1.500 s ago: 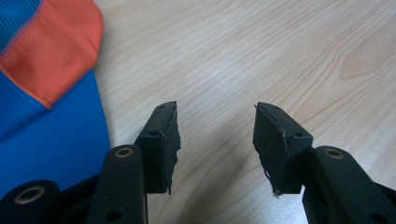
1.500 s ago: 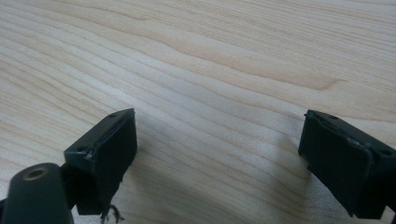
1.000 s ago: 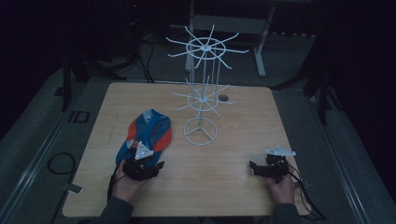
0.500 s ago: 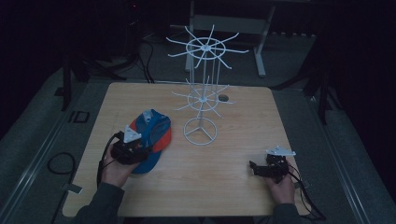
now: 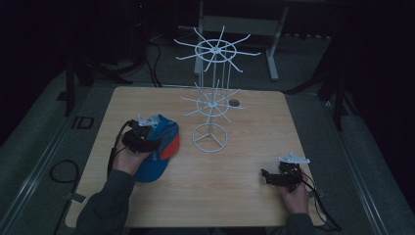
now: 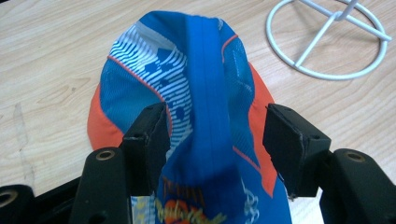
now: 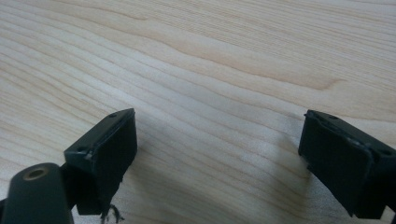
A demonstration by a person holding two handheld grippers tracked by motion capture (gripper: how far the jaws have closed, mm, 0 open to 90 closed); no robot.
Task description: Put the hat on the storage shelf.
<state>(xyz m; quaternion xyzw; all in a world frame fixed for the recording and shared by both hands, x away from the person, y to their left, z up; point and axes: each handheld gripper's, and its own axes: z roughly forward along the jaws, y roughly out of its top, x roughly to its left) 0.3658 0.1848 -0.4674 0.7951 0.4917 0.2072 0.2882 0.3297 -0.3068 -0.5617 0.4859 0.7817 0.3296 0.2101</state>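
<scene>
A blue, white and orange cap [image 5: 165, 145] lies on the left half of the wooden table [image 5: 254, 127]. My left gripper [image 5: 149, 142] hovers over it, held from the near side. In the left gripper view the cap's [image 6: 187, 70] blue crown ridge runs between the jaws of my left gripper [image 6: 215, 126]. The jaws have just been opening; the left pad brushes the fabric, the right pad stands apart from it. My right gripper [image 5: 268, 177] rests at the near right with its jaws wide. In its own view, my right gripper [image 7: 218, 144] has bare wood between them.
A white wire display stand [image 5: 211, 88] with two tiers of radial hooks rises from a ring base [image 6: 327, 70] at the table's middle, just right of the cap. A small round hole [image 5: 234, 103] sits in the tabletop behind it. Cables trail off both grippers.
My left hand has moved forward from the cap's near edge and now sits over the cap. The cap has hardly shifted. The right hand has stayed put.
</scene>
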